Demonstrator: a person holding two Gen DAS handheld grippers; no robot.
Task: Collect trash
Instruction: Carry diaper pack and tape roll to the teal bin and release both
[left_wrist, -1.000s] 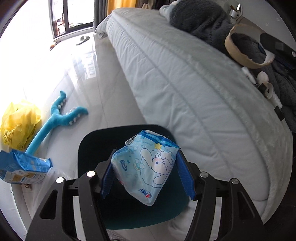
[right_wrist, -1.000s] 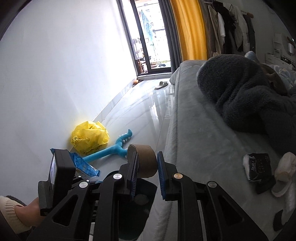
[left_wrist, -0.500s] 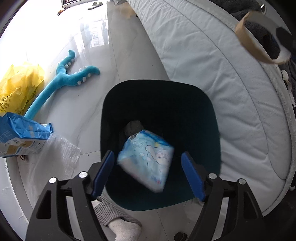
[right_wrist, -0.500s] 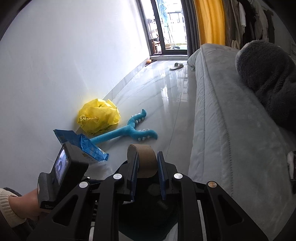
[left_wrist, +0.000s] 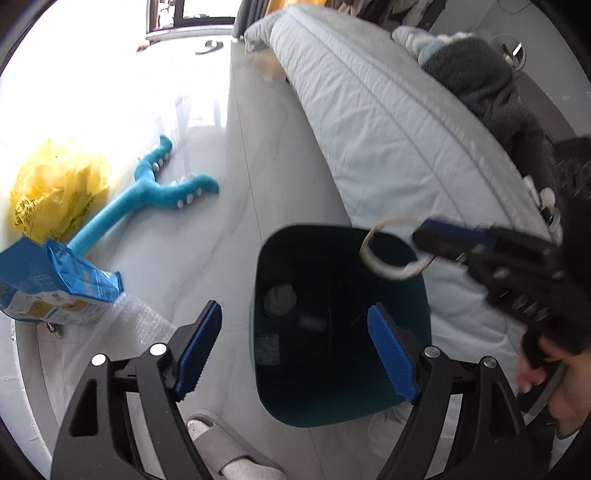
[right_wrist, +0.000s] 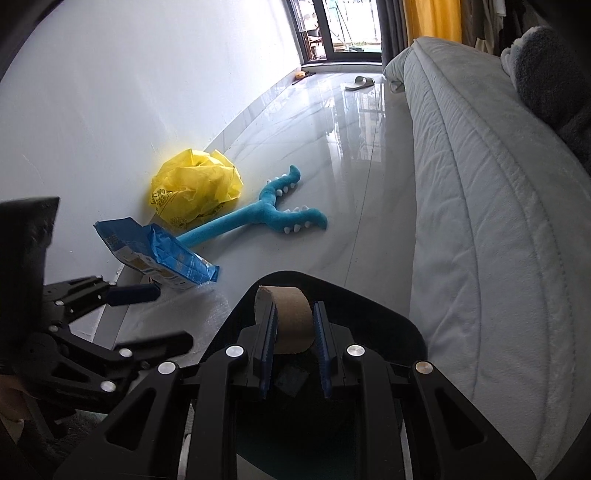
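Over the dark bin (left_wrist: 340, 328), at 12 o'clock from my left claw (left_wrist: 295, 350), my right claw (right_wrist: 293, 334) grips the cardboard roll (right_wrist: 291, 317) above the opening, positioned for release; the left claw is wide, holding nothing; blue bag (right_wrist: 159, 254) and yellow bag (right_wrist: 195, 188) lie on the floor at 10 o'clock

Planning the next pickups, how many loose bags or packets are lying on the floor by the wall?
2: a crumpled yellow plastic bag against the wall, and a blue packet just in front of it. Others may be hidden.
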